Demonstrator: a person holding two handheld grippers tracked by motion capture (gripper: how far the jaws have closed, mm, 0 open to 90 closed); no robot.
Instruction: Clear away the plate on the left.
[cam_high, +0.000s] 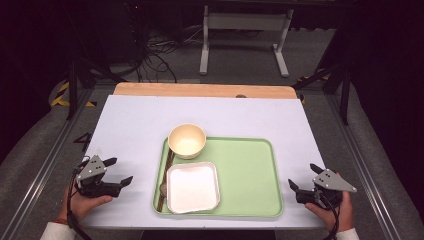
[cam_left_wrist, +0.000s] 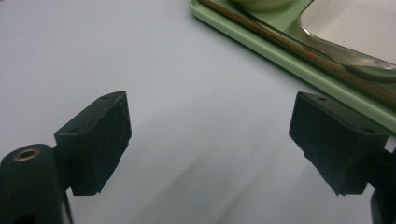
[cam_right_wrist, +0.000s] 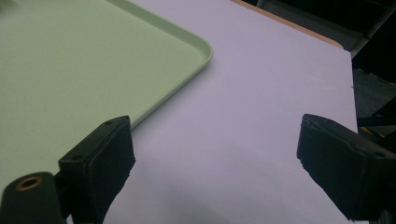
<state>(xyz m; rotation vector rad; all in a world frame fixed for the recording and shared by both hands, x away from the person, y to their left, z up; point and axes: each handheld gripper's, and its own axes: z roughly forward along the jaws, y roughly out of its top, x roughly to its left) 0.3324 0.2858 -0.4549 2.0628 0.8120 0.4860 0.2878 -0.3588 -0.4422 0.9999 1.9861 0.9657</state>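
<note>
One green tray (cam_high: 250, 175) sits on the counter (cam_high: 130, 125). On it — one round cream bowl (cam_high: 187, 140), one square white dish (cam_high: 193, 187), one pair of brown chopsticks (cam_high: 166, 175), and one metal spoon (cam_left_wrist: 327, 49). Two tongs — left (cam_high: 121, 171) and right (cam_high: 304, 176).

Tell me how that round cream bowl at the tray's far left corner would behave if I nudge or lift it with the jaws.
The bowl looks rigid and smooth, so the jaws may slip on its curved wall; gripping the rim seems safer. It stands upright on the green tray and looks empty, so probably light and likely to slide rather than tip. Pushed toward you, it would probably meet the white square plate just beyond its near side.
</note>
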